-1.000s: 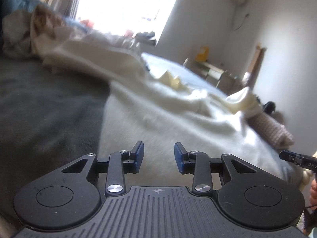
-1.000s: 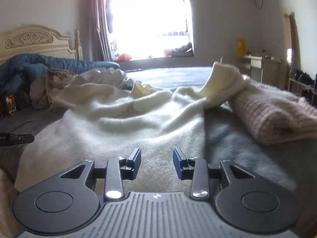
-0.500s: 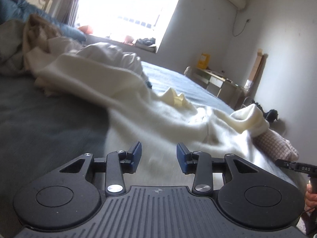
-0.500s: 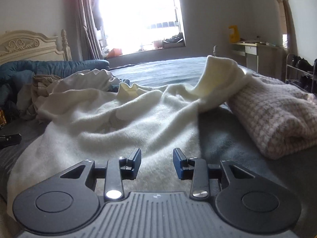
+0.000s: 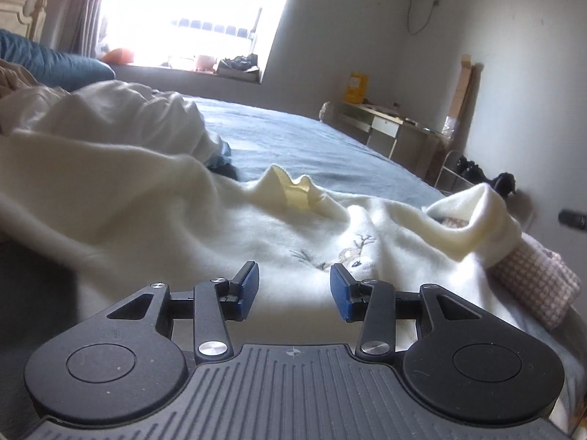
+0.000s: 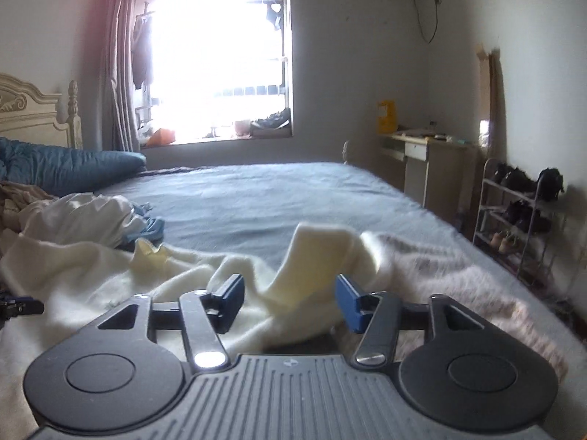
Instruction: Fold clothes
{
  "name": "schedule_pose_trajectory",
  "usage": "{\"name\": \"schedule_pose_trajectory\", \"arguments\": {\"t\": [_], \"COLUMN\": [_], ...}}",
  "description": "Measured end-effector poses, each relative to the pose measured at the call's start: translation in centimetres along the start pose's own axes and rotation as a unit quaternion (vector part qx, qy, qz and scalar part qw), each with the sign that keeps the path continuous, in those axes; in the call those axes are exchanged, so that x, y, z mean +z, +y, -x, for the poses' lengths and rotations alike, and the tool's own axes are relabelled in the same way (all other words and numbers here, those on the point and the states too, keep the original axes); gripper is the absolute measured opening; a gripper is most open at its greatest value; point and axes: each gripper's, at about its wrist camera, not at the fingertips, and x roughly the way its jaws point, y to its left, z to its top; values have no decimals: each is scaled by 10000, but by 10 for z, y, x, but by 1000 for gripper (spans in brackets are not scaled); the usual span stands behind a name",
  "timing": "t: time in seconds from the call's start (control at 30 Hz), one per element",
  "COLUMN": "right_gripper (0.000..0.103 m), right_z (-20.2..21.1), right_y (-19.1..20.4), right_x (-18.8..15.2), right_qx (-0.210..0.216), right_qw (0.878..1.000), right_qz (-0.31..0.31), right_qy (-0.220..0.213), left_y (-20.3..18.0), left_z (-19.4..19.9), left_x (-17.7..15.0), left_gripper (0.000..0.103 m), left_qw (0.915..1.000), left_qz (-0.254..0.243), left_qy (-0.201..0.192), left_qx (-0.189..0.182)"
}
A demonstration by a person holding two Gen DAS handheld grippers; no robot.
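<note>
A cream fleece sweater (image 5: pixel 190 227) with a small embroidered deer (image 5: pixel 352 253) lies spread on the blue-grey bed. My left gripper (image 5: pixel 291 289) is open and empty, low over the sweater's body. The sweater's right sleeve (image 5: pixel 469 220) lies draped over a folded pink knit garment (image 5: pixel 535 286). In the right wrist view my right gripper (image 6: pixel 290 304) is open, with that cream sleeve (image 6: pixel 315 260) lying between the fingers; the jaws do not pinch it. The pink knit (image 6: pixel 477 293) lies to its right.
A heap of white and tan clothes (image 6: pixel 73 216) and a blue duvet (image 6: pixel 66 165) lie at the left by the headboard. The bed sheet (image 6: pixel 279 198) stretches toward the window. A desk (image 6: pixel 422 157) and shoe rack (image 6: pixel 521 212) stand along the right wall.
Both grippers have risen and tilted up, so more of the room shows. The right gripper has moved forward to the cream sleeve, which now sits between its wider-open fingers.
</note>
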Motion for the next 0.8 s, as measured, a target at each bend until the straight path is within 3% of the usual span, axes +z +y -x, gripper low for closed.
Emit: {"name": "schedule_pose_trajectory", "arguments": {"t": [0.13, 0.27, 0.37, 0.47, 0.5, 0.63, 0.8], "right_gripper": [66, 66, 66, 65, 64, 59, 55], "right_z": [-30, -58, -93, -135, -149, -206, -255], "right_y": [-28, -4, 41, 87, 100, 143, 173], "right_x": [35, 52, 52, 45, 43, 33, 21], "right_qx": [-22, 662, 1175, 1514, 1554, 1657, 1779], "right_qw": [9986, 9967, 9910, 9816, 9785, 9634, 9463], "right_qz": [-515, -368, 66, 664, 885, 1598, 2185], "right_qy": [68, 309, 644, 951, 1033, 1376, 1584], "left_y": [0, 15, 24, 26, 25, 15, 7], "left_z": [-22, -33, -44, -65, -75, -122, -186], "left_x": [8, 22, 37, 53, 59, 78, 85], "left_gripper": [43, 43, 43, 50, 55, 60, 61], "left_qw": [10000, 9997, 9989, 9964, 9947, 9858, 9817], "left_qz": [-13, -25, -282, -799, -995, -1634, -1730], "left_qy": [57, 36, 41, 152, 214, 361, 771], "left_qx": [49, 257, 375, 228, 136, -137, -195]}}
